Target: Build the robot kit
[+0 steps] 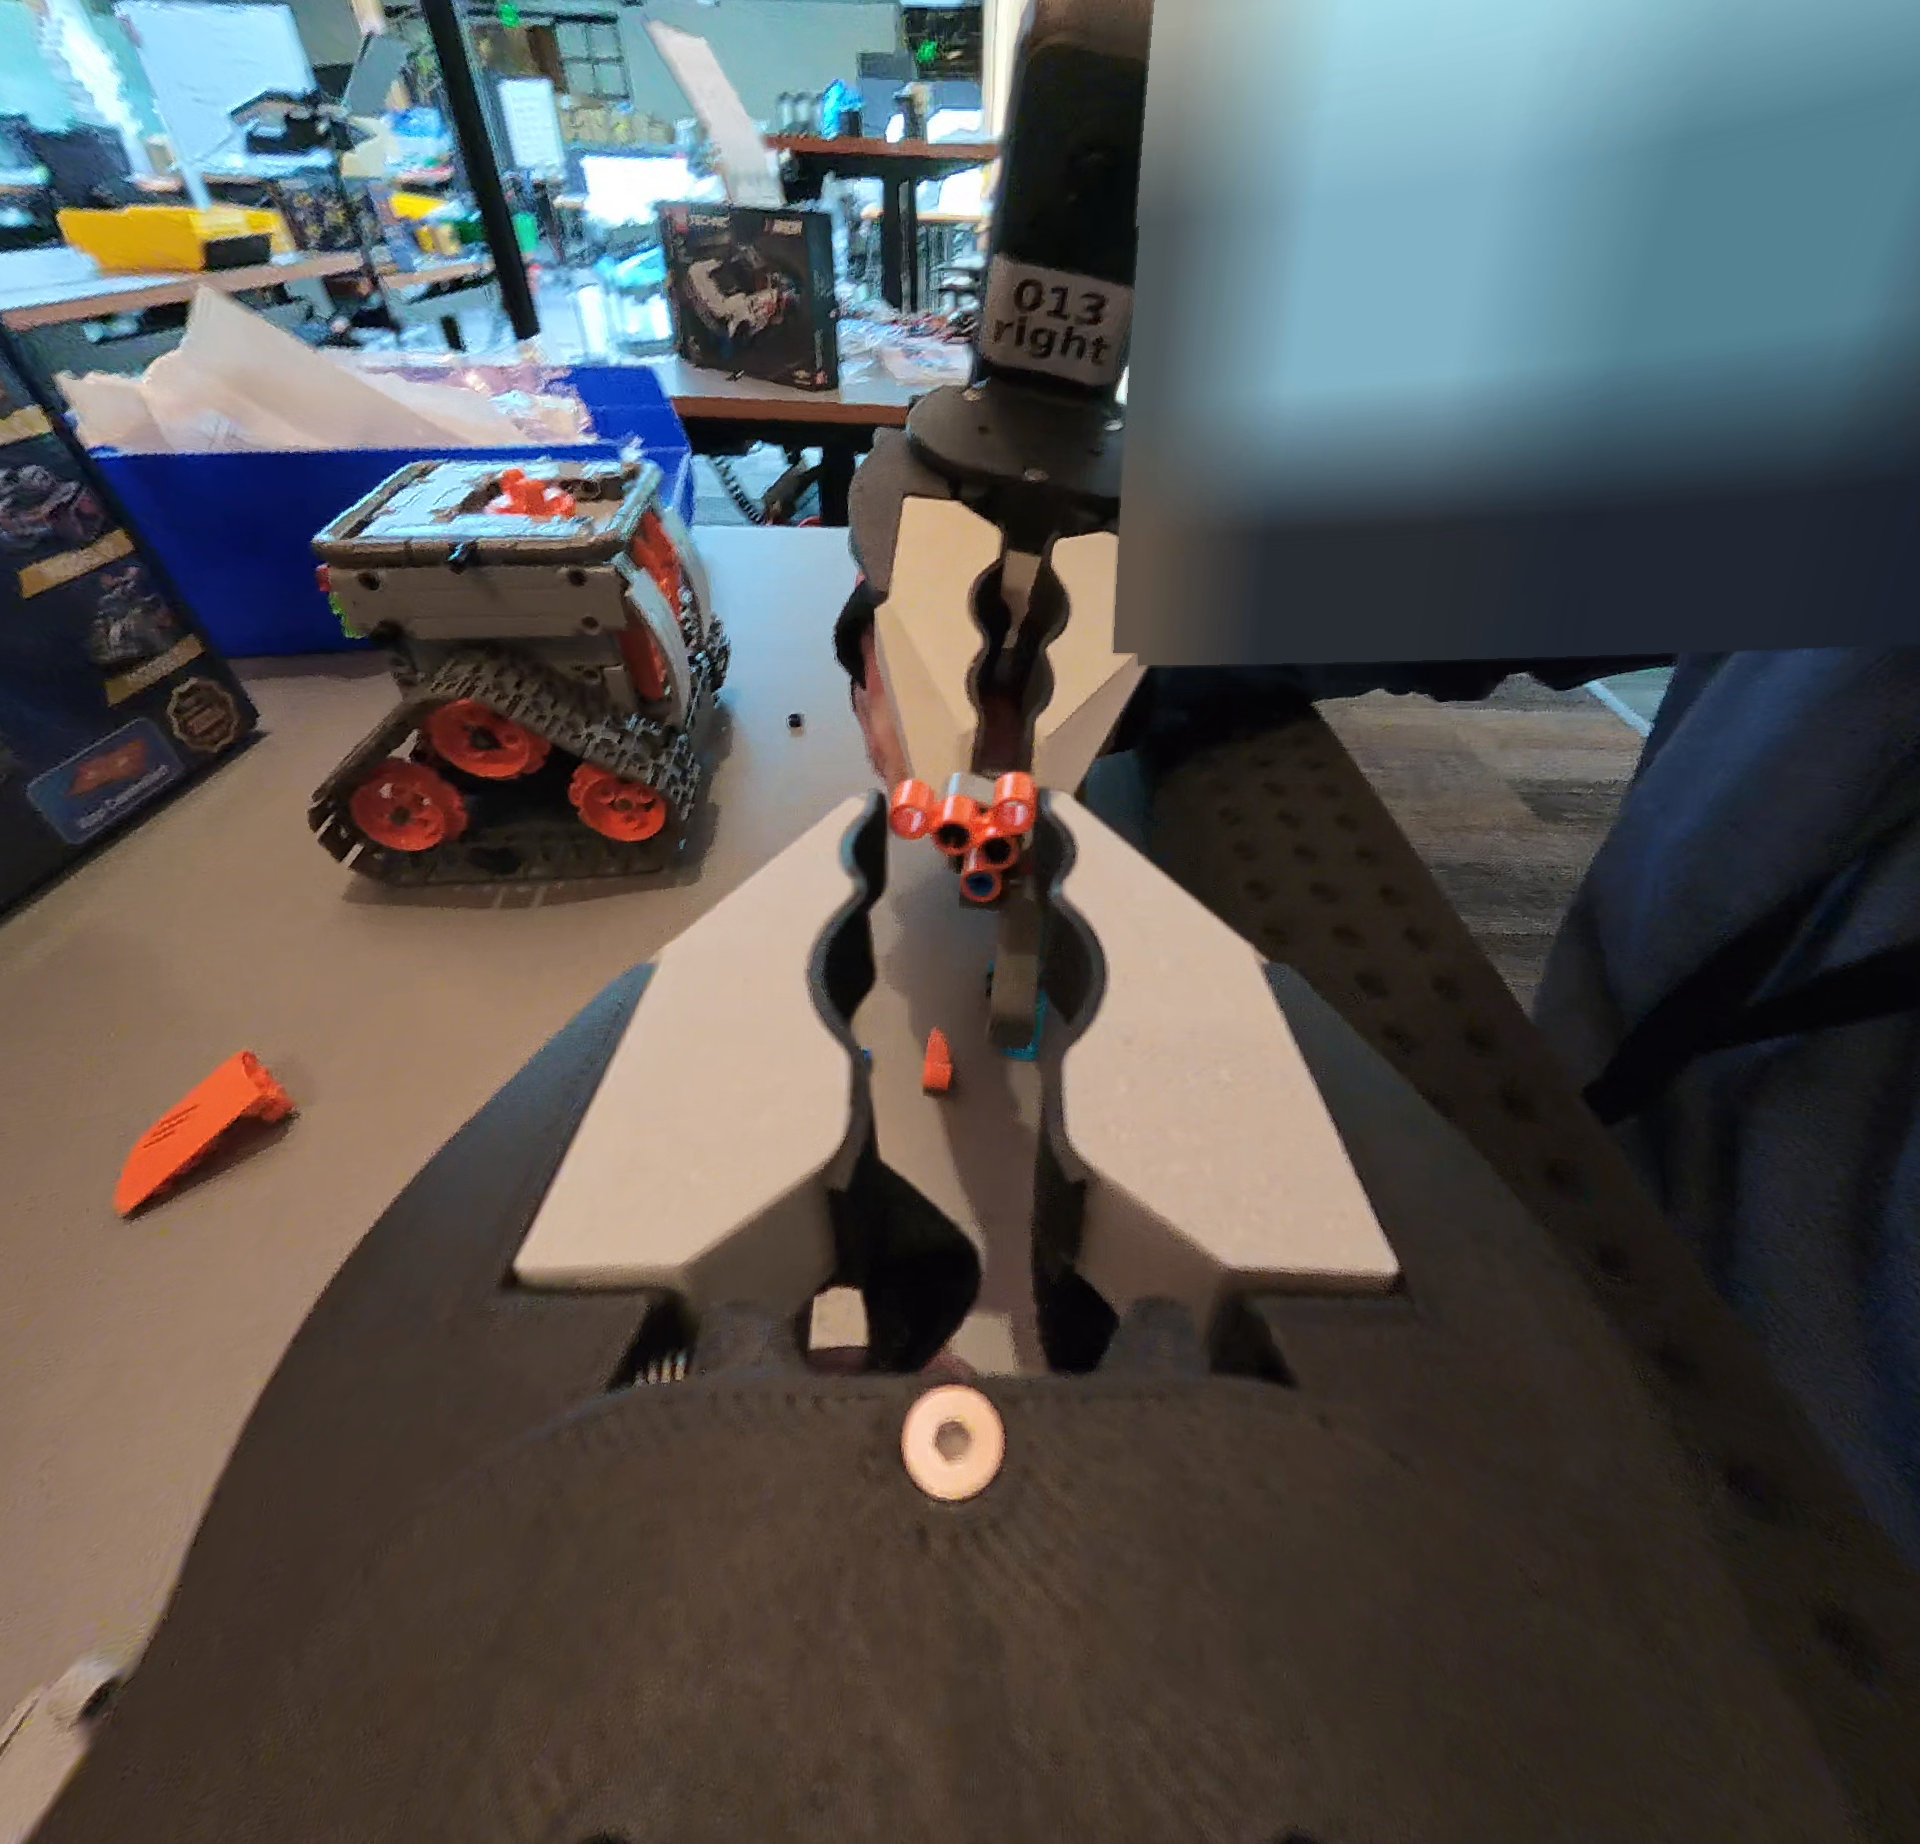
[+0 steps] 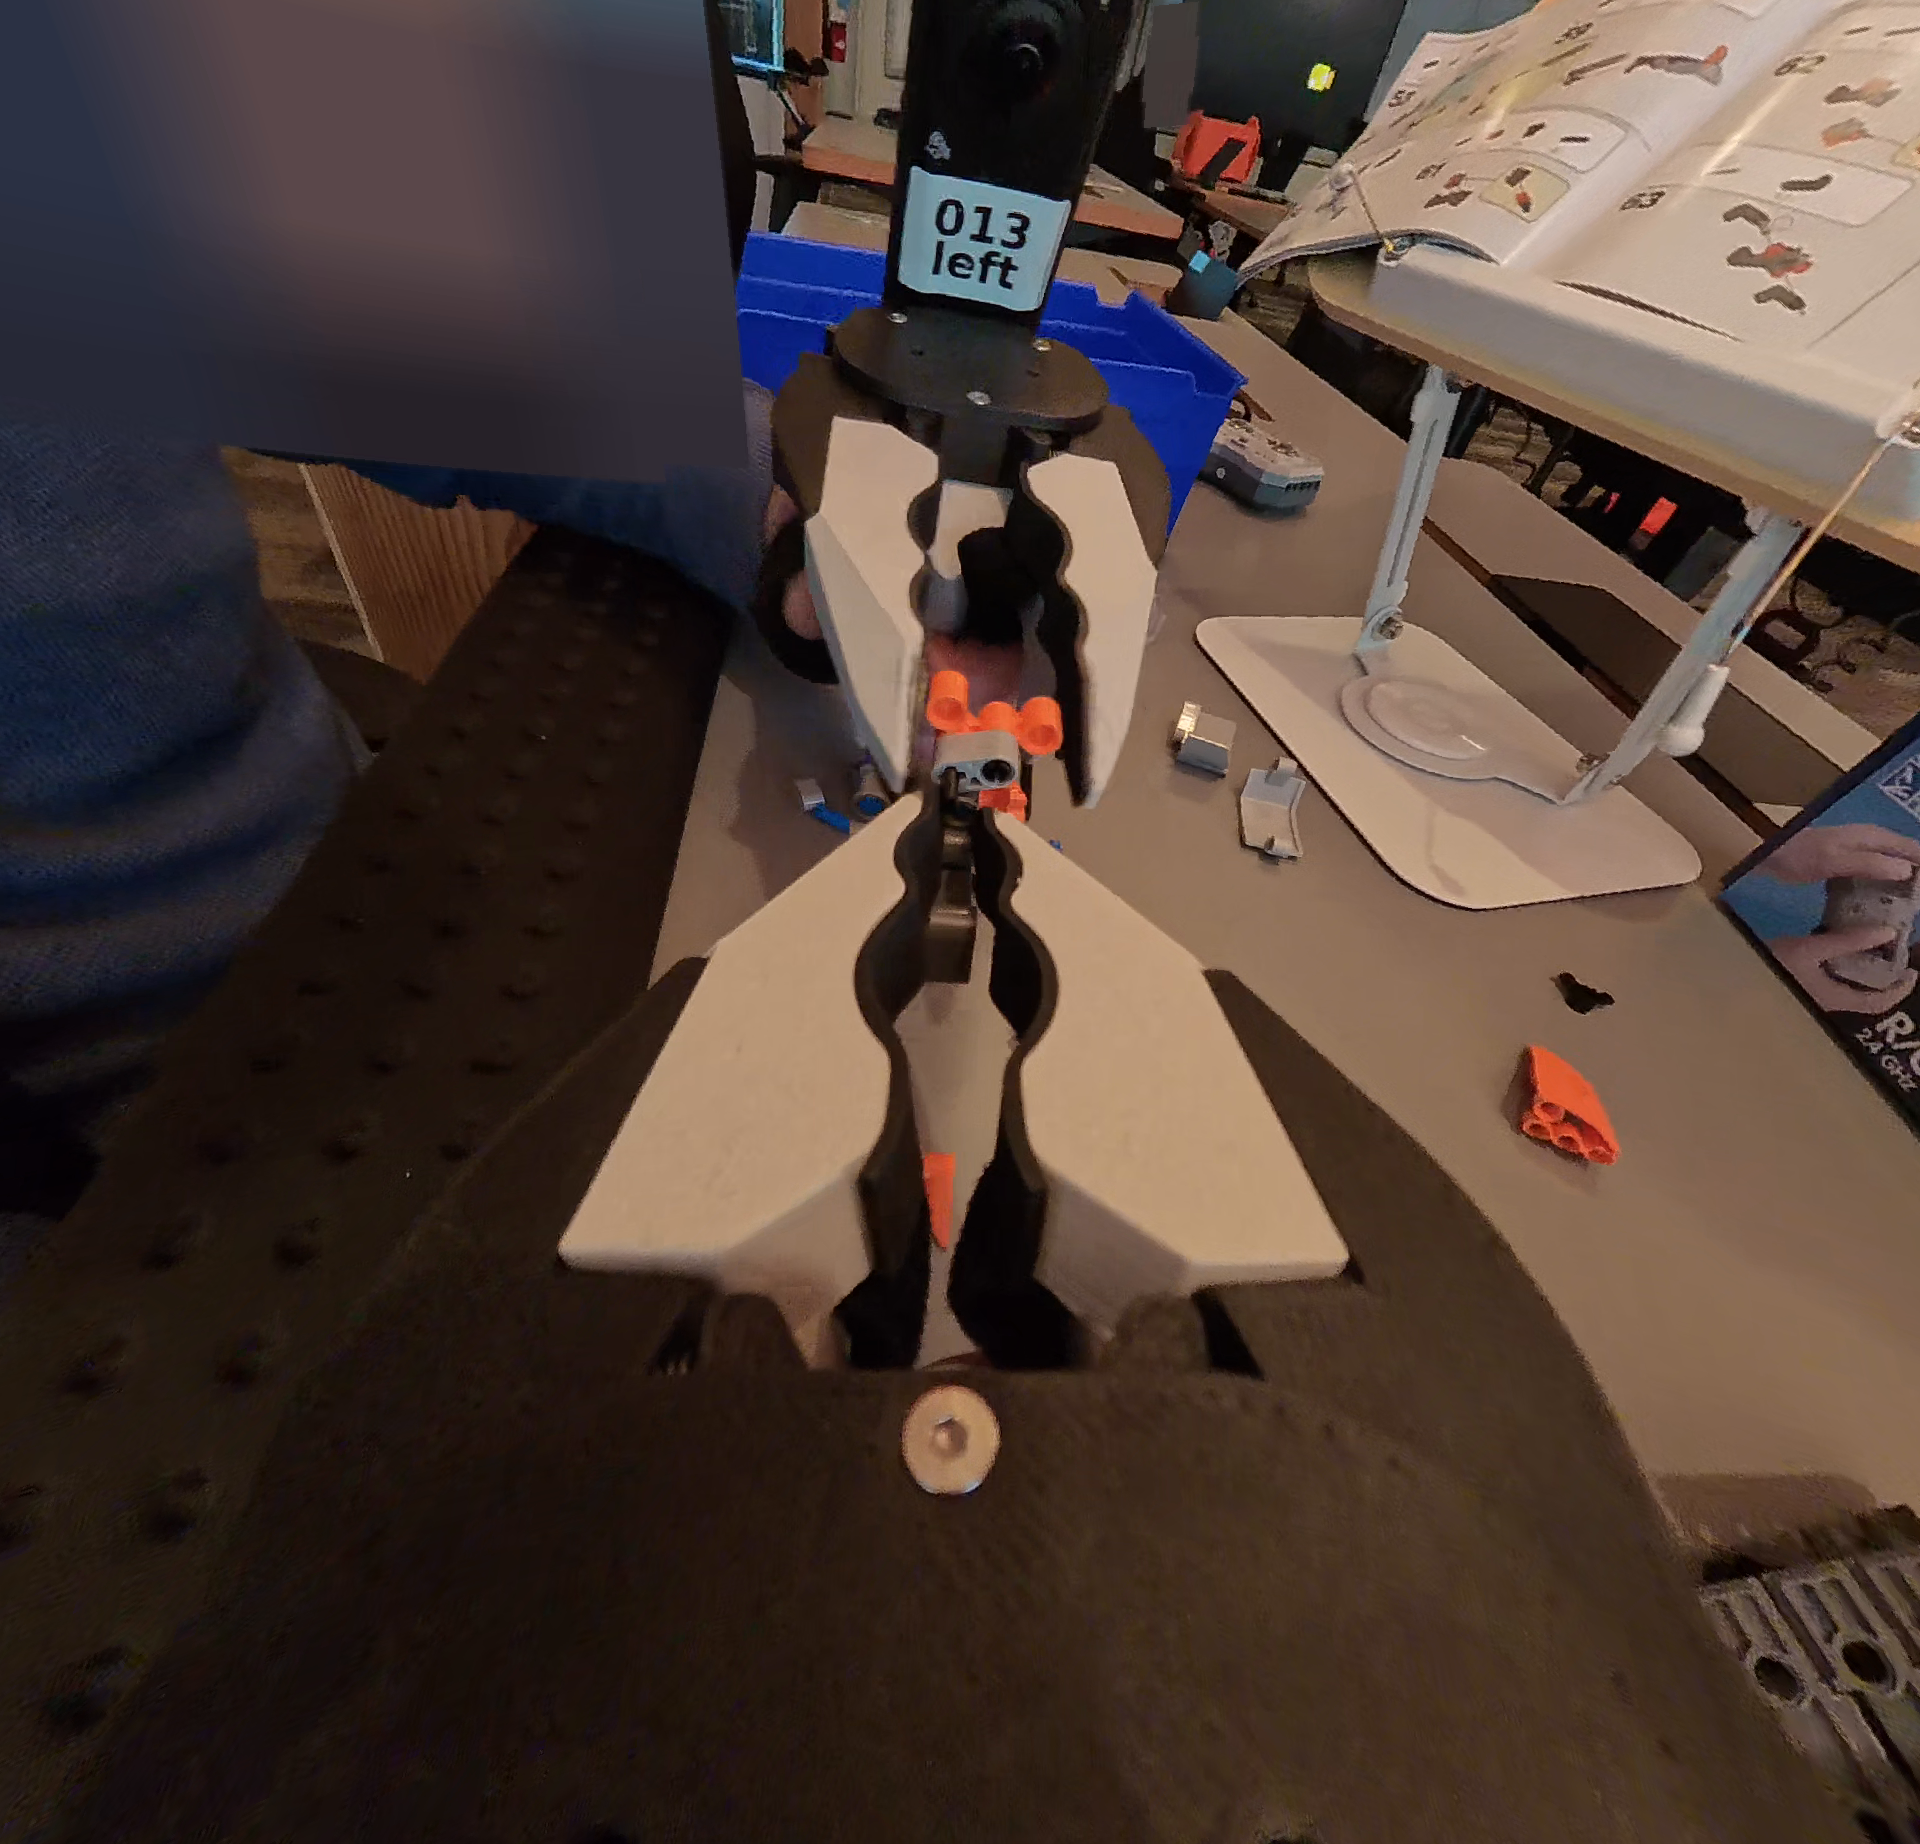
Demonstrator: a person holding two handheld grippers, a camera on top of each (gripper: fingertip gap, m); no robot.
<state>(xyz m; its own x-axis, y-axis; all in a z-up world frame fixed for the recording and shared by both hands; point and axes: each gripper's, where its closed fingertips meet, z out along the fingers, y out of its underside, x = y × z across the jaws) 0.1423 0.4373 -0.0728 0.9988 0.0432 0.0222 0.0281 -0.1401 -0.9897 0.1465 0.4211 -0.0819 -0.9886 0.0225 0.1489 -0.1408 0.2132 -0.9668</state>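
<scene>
My left gripper (image 1: 956, 812) is shut on a small cluster of orange tube connectors (image 1: 961, 818) with a grey piece and a blue pin end, held above the grey table (image 1: 364, 1015). A dark beam (image 1: 1013, 963) hangs below the cluster. My right gripper (image 2: 961, 818) faces it tip to tip and is shut on a black piece (image 2: 951, 921) that joins the grey piece (image 2: 977, 768) under the orange connectors (image 2: 992, 719). The left gripper (image 2: 987, 792) shows opposite in the right wrist view, and the right gripper (image 1: 1003, 755) shows in the left wrist view.
A grey tracked vehicle model with orange wheels (image 1: 509, 672) stands at left before a blue bin (image 1: 260, 537). An orange panel (image 1: 197, 1134) (image 2: 1569, 1108) lies loose. Grey pieces (image 2: 1273, 812) lie by a white stand (image 2: 1455, 776) holding an open booklet (image 2: 1662, 132). A small orange piece (image 2: 938, 1192) lies below. My left and right fingertips are right by each other.
</scene>
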